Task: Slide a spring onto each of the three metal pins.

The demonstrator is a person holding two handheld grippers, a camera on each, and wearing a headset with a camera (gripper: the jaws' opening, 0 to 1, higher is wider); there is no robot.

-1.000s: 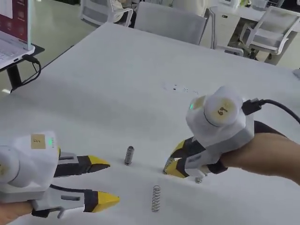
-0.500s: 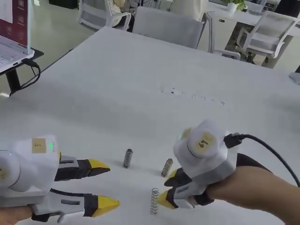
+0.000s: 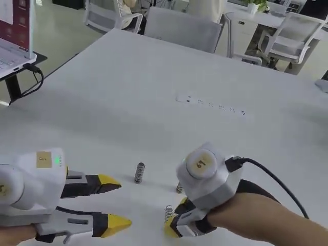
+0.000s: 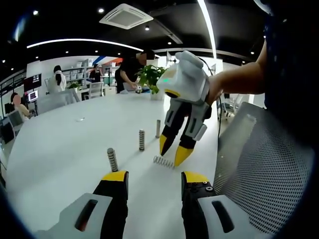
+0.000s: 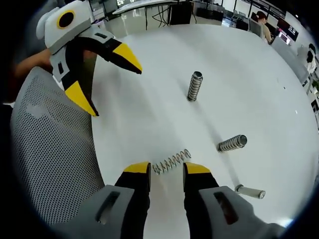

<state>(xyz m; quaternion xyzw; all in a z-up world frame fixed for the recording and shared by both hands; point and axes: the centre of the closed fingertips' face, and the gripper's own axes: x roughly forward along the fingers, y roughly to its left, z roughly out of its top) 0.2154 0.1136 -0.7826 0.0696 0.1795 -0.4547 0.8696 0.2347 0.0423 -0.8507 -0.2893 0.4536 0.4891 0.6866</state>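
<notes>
A loose coiled steel spring (image 5: 172, 162) is seen lying on the white surface (image 5: 239, 59) at the jaw tips of the right hand-held gripper (image 5: 167, 170) — jaws parted, nothing clamped. The left hand-held gripper (image 4: 155, 177) is likewise held apart. In the right gripper view a bare metal pin (image 5: 250, 191) is found at four o'clock of the spring.

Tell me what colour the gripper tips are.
Yellow, clearest on the right gripper in the right gripper view.

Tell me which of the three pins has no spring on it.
The bare pin at the lower right of the right gripper view: smooth metal all along. The upper pin and the middle pin are wrapped in coils.
</notes>
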